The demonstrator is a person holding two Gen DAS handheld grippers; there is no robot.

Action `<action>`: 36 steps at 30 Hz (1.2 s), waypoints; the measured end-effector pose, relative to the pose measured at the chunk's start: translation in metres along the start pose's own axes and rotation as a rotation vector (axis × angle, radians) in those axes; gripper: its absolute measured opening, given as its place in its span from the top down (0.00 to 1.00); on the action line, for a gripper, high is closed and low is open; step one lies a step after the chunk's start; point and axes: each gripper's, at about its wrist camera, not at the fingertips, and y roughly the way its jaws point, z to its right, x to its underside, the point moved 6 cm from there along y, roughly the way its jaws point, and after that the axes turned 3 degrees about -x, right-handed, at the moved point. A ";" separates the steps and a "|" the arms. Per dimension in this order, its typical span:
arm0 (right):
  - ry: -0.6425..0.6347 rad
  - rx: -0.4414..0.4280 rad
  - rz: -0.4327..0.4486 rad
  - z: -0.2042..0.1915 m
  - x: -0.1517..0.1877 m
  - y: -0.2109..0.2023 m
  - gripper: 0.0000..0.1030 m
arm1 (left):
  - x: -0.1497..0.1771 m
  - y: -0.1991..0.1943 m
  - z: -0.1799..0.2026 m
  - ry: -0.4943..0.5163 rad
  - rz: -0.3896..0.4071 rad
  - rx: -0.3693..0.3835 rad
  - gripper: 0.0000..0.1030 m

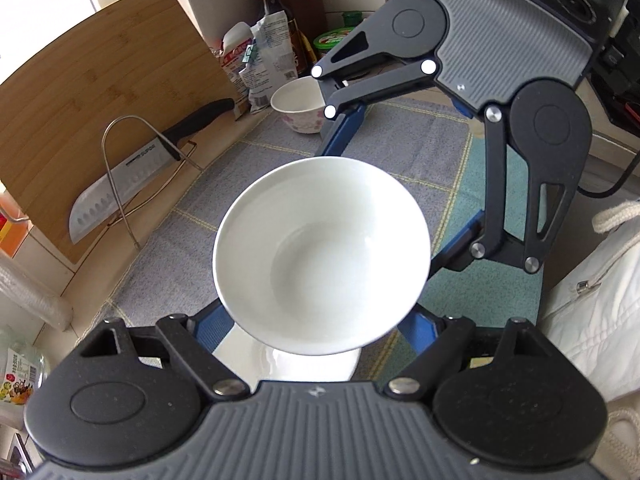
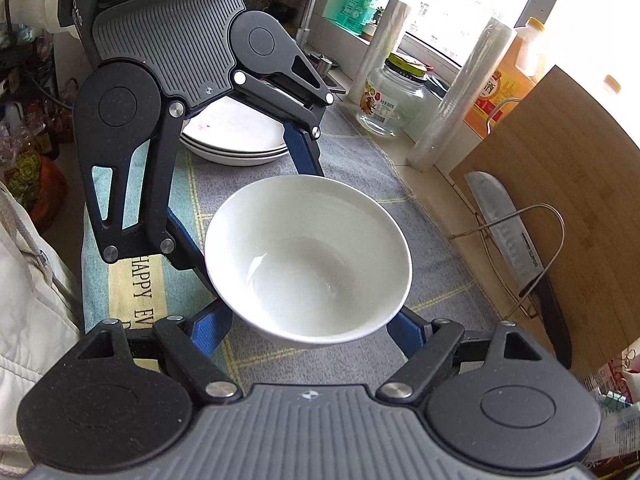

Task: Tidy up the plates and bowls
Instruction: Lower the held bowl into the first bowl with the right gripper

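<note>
- My left gripper (image 1: 320,320) and right gripper (image 2: 312,320) both clamp one bowl (image 1: 322,256), narrowly open, raised over the mat (image 1: 400,140).
- Glazed, stiff, breakable, likely slippery: I'd keep opposite-side holds under the rim.

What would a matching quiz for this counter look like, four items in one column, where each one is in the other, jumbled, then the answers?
Items:
1. white bowl
2. floral bowl
3. knife
4. plates

Places:
A. stacked on the cloth
B. in the wire rack against the cutting board
C. held up between the left gripper and right gripper
D. standing beside the packets

Pairs: 1-C, 2-D, 3-B, 4-A
</note>
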 end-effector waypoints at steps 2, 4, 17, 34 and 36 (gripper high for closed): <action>-0.009 -0.008 0.002 -0.001 -0.006 0.005 0.15 | 0.006 -0.003 -0.004 -0.011 -0.005 -0.009 0.16; -0.015 -0.017 0.004 -0.001 -0.011 0.011 0.15 | 0.011 -0.004 -0.009 -0.021 -0.011 -0.020 0.16; -0.010 -0.073 -0.019 0.001 -0.024 0.046 0.15 | 0.031 0.005 -0.024 -0.059 -0.068 -0.013 0.15; 0.064 -0.135 -0.040 0.008 -0.018 0.054 0.15 | 0.033 0.022 -0.032 -0.077 -0.116 0.086 0.15; 0.071 -0.144 -0.041 0.008 -0.017 0.055 0.15 | 0.033 0.023 -0.033 -0.080 -0.121 0.091 0.15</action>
